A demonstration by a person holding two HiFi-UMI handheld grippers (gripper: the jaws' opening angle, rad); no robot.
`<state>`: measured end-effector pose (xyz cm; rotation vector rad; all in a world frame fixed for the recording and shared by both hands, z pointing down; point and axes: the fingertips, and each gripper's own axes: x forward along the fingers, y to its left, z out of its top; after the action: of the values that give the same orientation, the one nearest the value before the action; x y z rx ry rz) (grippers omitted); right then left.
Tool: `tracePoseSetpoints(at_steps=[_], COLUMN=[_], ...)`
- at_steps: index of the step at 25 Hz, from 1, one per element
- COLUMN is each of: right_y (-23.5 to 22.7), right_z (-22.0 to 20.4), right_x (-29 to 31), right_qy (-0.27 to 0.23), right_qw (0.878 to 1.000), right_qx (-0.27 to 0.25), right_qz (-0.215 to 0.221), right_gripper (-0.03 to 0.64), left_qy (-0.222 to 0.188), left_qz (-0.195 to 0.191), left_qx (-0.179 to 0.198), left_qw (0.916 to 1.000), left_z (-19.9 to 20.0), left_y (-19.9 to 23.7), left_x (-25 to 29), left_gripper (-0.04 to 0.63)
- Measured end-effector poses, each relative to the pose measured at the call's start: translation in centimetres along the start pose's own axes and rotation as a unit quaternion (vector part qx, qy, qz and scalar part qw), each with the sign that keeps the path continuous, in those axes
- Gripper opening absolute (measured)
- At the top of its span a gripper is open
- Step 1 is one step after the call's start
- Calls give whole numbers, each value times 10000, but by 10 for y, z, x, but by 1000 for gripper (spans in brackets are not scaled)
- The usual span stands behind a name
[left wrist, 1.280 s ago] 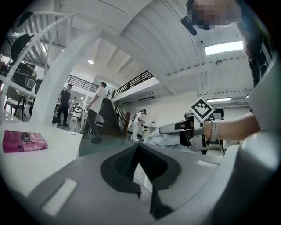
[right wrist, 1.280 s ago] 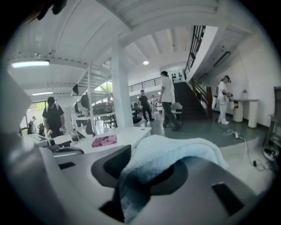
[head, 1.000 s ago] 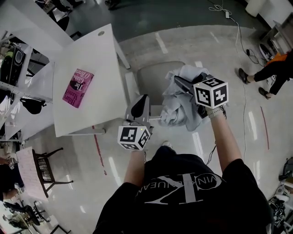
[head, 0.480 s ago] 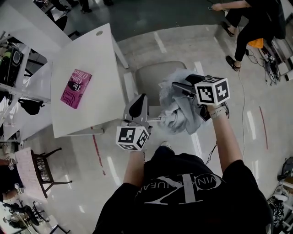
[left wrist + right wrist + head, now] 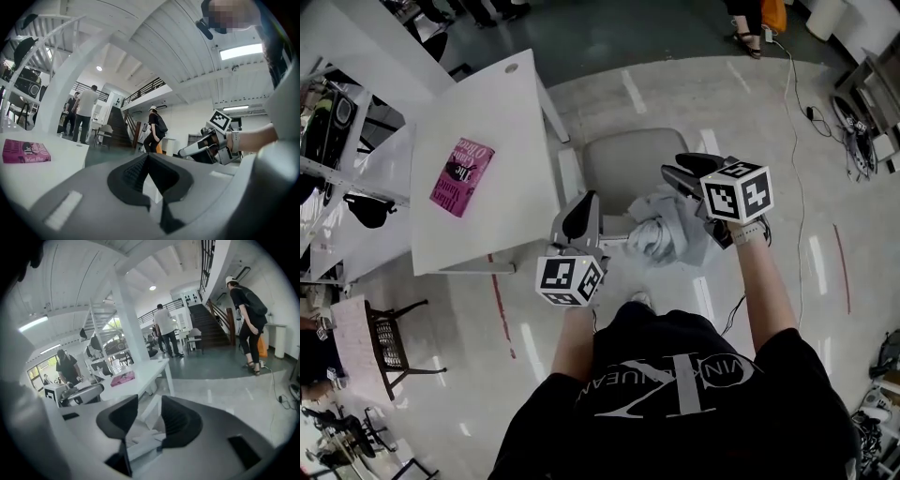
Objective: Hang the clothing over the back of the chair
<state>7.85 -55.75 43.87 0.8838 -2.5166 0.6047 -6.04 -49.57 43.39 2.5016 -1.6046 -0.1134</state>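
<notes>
As clothing (image 5: 675, 239) hangs above chair (image 5: 617, 157), right gripper (image 5: 684, 170) gaping.

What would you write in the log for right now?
left gripper: shut, empty | right gripper: open, clothing low between jaws | clothing: bunched by chair | hung: cannot tell

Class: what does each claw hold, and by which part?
Nothing: left claw shut, empty; right claw open, a fold of grey garment loose between its jaws.

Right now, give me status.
Left gripper shut, empty. Right gripper open over pale grey garment, bunched at back of chair. White table beside chair, not blocking.
</notes>
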Motion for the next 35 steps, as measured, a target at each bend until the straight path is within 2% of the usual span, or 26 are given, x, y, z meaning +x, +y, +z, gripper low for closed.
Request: tracePoseSetpoints(at_steps=[4, 8, 20, 29, 35], right_y=[3, 8, 30, 59, 77], right_z=[-2, -5, -34, -66, -89], right_x=[-15, -29, -98, -141, -169], right_qy=[-203, -364, -860, -1063, -1399], right_qw=[9997, 9990, 9950, 9917, 9858], right_qx=[-108, -213, -425, -690, -857], right_qz=[-106, -173, -263, -200, -362], right_gripper=[67, 37, 23, 21, 21], left_qy=[13, 34, 87, 70, 157], left_qz=[81, 169, 317, 459, 562], left_qx=[44, 35, -10, 15, 127], left_qw=[10000, 9998, 9995, 9989, 9982], left_z=[1, 1, -2, -9, -20], left_y=[-7, -14, -61, -97, -119], left_x=[-8, -17, -50, -93, -126], left_gripper=[11, 11, 11, 11, 11])
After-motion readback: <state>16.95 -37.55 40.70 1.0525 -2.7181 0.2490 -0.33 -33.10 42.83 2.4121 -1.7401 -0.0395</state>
